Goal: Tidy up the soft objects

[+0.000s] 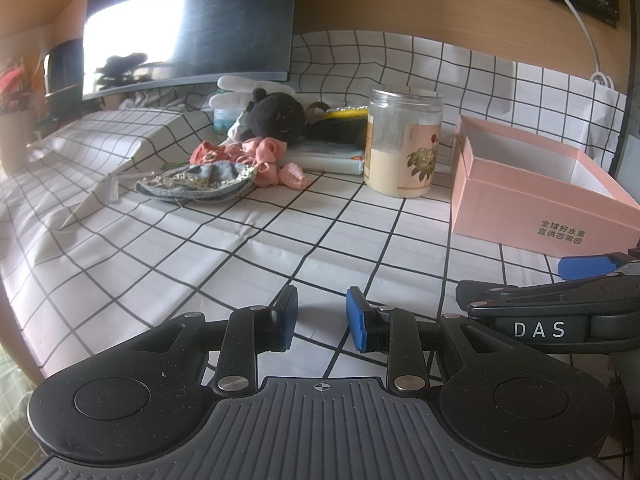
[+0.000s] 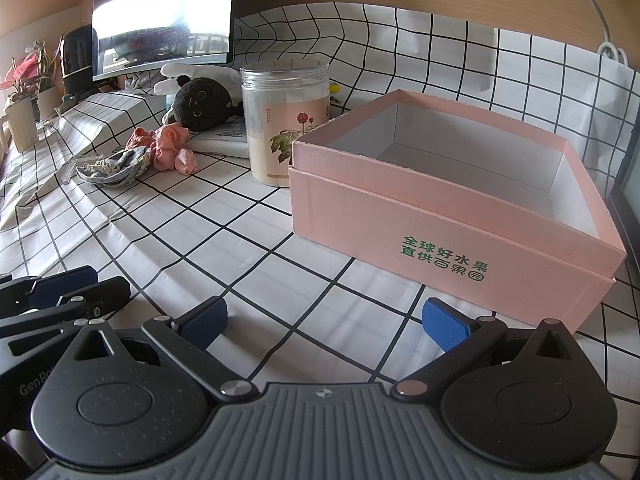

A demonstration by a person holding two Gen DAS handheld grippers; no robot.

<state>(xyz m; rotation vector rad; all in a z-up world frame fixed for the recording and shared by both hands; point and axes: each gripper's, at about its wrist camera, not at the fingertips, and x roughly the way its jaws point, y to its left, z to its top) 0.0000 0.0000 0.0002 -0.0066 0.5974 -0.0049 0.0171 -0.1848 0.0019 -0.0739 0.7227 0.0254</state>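
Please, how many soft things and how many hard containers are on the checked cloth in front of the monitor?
Soft things: 3 (black plush toy, pink cloth doll, blue denim hat)
Hard containers: 2 (clear jar, pink box)
Total: 5

A clear plastic jar (image 2: 286,120) of pale powder with a flower label stands on the grid-patterned tablecloth (image 2: 208,236). A dark monitor (image 1: 192,24) stands far left, a potted red plant (image 2: 20,96) beyond it, and a white cable (image 1: 580,20) hangs far right.
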